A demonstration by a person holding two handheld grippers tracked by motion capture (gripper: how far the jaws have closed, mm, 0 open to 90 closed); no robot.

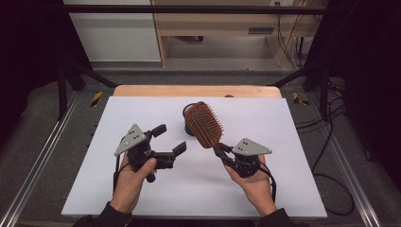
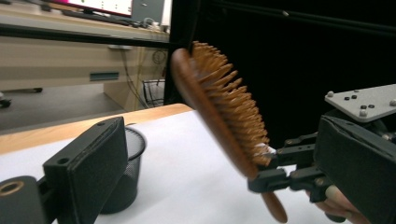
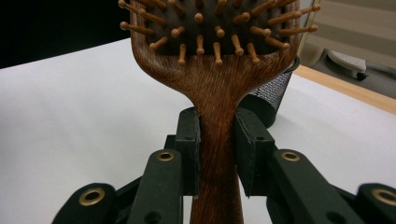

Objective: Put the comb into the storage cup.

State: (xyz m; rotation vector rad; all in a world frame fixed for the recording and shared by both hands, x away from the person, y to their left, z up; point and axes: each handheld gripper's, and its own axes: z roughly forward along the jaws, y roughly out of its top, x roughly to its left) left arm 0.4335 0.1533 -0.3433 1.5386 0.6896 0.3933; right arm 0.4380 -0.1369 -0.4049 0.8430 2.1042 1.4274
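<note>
right tongs (image 1: 221, 150): we see them clenched on hairbrush (image 1: 204, 124) handle, head raised over mesh cup (image 1: 188, 124), likely for dropping in
left tongs (image 1: 169, 138): released, idle above counter (image 1: 283, 189)

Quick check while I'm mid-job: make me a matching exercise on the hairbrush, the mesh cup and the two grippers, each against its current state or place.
Things:
1. hairbrush
2. mesh cup
3. left gripper
4. right gripper

States:
A. jaws apart, holding nothing
B. standing on the white table top
C. lifted off the table, bristles facing the person
D. jaws closed on a wooden handle

Pairs: 1-C, 2-B, 3-A, 4-D
</note>
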